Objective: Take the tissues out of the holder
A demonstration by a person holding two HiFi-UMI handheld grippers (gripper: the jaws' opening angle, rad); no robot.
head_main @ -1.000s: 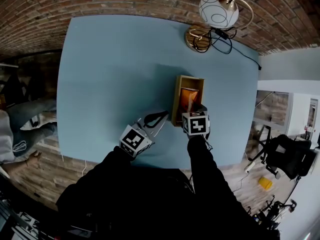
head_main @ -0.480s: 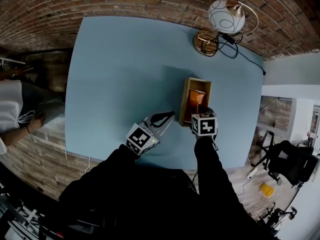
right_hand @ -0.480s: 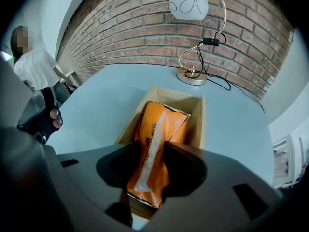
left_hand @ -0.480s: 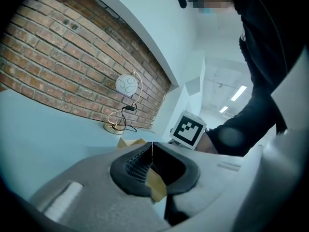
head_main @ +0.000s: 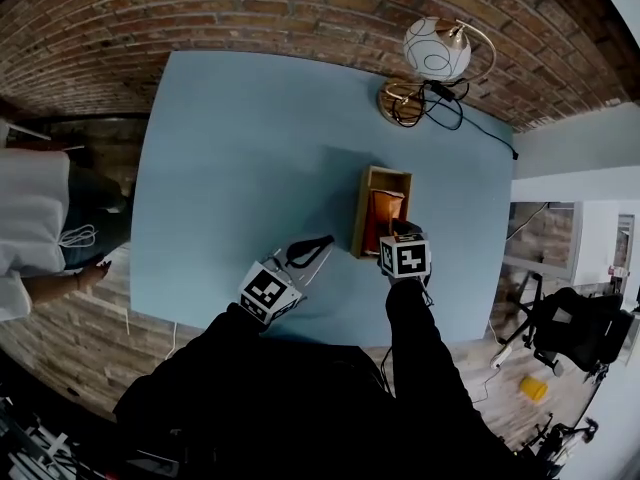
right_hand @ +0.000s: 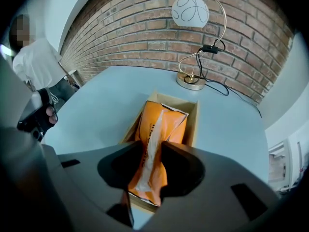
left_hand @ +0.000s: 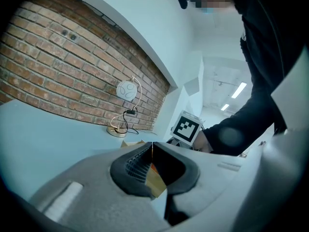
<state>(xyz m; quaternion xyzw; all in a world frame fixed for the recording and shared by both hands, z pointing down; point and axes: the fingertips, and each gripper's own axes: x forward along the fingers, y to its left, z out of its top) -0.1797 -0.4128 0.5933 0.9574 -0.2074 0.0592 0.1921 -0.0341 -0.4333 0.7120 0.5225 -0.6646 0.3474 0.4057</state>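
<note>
**Right tongs closing on the tissue pack, still in its holder**

Closest to me, the right tongs [right_hand: 150,153] are closing across the orange tissue pack [right_hand: 155,124]. The pack stands between the jaws and its wrapper is already pinched in at the waist, so I judge the pads are pressing on it. It still sits inside the wooden holder [right_hand: 194,117], which runs straight ahead of these tongs on the blue desk [right_hand: 96,115].

The pack looks light and soft: a thin, slick film over a compressible wad. I expect it to crumple rather than resist, and it could slide out of a shallow bite. I think the best hold is across the narrow middle, low enough to catch the wad and not just the film or the pale strip on top. Then I would lift it straight up, clear of the walls.

The left tongs [left_hand: 152,146] are pressed together on nothing, off to the left of the right tongs, just beside the holder's near corner.

Beyond the holder's far end stand the lamp [right_hand: 190,11] and the brick wall [right_hand: 120,33].

Against a second ago, the right jaws are much narrower. Both tongs sit about where they were relative to the holder, and the pack has not left it.
</note>
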